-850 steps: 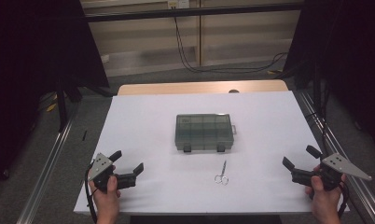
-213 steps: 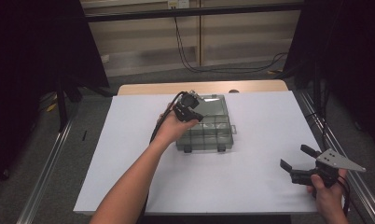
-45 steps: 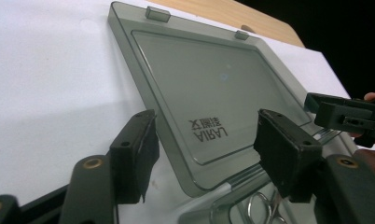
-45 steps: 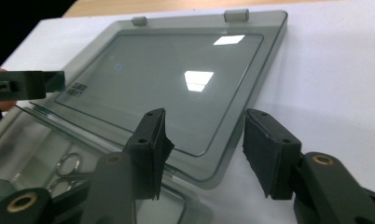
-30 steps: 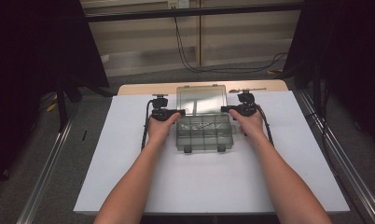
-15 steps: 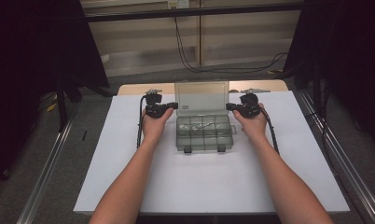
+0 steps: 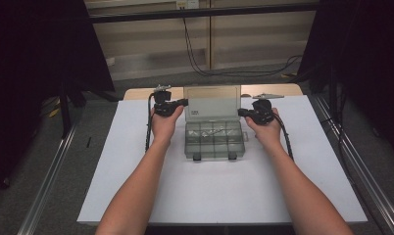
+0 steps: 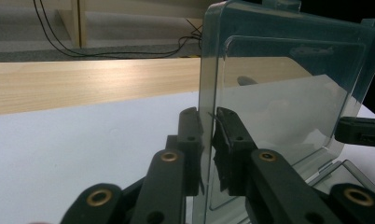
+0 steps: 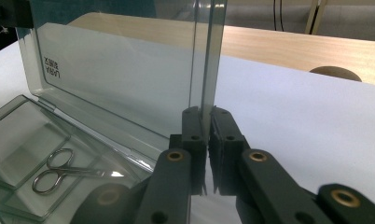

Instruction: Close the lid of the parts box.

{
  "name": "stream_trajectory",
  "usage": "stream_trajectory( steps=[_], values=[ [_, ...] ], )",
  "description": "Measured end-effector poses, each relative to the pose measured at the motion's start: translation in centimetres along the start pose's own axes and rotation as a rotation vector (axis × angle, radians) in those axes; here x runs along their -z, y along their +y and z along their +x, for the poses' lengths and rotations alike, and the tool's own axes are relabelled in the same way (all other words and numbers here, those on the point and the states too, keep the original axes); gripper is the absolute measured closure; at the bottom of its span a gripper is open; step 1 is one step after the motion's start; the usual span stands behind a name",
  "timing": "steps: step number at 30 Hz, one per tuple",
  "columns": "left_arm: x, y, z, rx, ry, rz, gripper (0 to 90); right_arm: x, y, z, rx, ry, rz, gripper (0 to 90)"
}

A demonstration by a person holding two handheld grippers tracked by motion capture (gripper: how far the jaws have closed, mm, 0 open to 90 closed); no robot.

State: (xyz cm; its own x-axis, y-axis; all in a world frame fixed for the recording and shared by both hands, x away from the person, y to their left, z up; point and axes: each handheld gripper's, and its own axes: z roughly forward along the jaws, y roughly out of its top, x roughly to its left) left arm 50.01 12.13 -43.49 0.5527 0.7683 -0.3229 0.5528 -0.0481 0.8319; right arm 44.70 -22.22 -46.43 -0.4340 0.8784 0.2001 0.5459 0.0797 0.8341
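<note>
Lid (image 7: 212,102) swung up near vertical since the earlier frame; left gripper (image 7: 179,103) and right gripper (image 7: 244,113) each closed onto a side edge, pinching it. Box (image 7: 214,147) sat mid-table (image 7: 136,186). Right gripper view showed scissors (image 9: 59,170) in a compartment.

The right tongs (image 9: 205,154) rise from the bottom edge, their two black jaws pinched on the side edge of a clear lid (image 9: 129,74), which stands upright. The jaws have just been closing, and the thin plastic wall sits between their pads. Small raised lettering shows near the lid's upper left corner. Below the lid, at lower left, lies the open box (image 9: 17,140), split into compartments; small metal scissors (image 9: 59,172) lie in one of them. Behind the lid stretches the white surface (image 9: 307,121), then a pale wooden strip (image 9: 293,46) beyond its far edge.
</note>
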Motion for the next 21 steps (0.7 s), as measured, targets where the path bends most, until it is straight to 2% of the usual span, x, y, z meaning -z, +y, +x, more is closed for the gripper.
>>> stream_trajectory(
  steps=[1,2,3,5,6,8,12,13,17,18,19,21],
  values=[
    [0.0,-0.1,-0.2,-0.026,0.012,-0.008,84.5,0.0,0.1,0.0,0.006,-0.005,0.011,84.8],
    [0.0,-0.1,-0.2,-0.026,0.012,-0.008,84.9,0.1,0.2,0.0,0.009,-0.011,0.023,84.1],
    [0.1,-0.1,-0.4,-0.061,0.02,-0.003,85.2,0.1,0.3,0.1,0.016,-0.017,0.032,82.9],
    [0.1,-0.1,-0.5,-0.061,0.025,-0.004,85.4,0.3,0.6,0.1,0.024,-0.022,0.02,74.0],
    [0.2,-0.2,-0.5,-0.062,0.015,-0.013,85.4,0.4,0.8,0.1,0.017,-0.021,0.006,71.2],
    [0.2,-0.3,-0.5,-0.07,0.022,-0.02,85.5,0.8,1.6,-0.1,-0.01,-0.016,-0.014,68.0],
    [0.4,-0.4,-0.6,-0.072,0.016,-0.024,85.6,1.1,2.8,-0.1,-0.001,-0.024,-0.032,68.1],
    [0.4,-0.4,-0.5,-0.072,0.011,-0.027,85.6,1.3,3.6,0.1,-0.001,-0.028,-0.037,69.4],
    [0.5,-0.5,-0.6,-0.09,0.015,-0.03,85.7,1.3,4.5,0.3,-0.009,-0.051,-0.04,72.0],
    [0.7,-0.5,-0.5,-0.11,0.013,-0.019,85.7,1.3,4.7,0.3,-0.017,-0.045,-0.039,72.8],
    [0.6,-0.5,-0.6,-0.093,0.011,-0.035,85.7,1.2,4.9,0.3,-0.025,-0.045,-0.043,73.0],
    [0.6,-0.5,-0.7,-0.101,0.013,-0.038,85.8,1.0,5.3,0.4,-0.02,-0.044,-0.033,75.2]
  ],
)
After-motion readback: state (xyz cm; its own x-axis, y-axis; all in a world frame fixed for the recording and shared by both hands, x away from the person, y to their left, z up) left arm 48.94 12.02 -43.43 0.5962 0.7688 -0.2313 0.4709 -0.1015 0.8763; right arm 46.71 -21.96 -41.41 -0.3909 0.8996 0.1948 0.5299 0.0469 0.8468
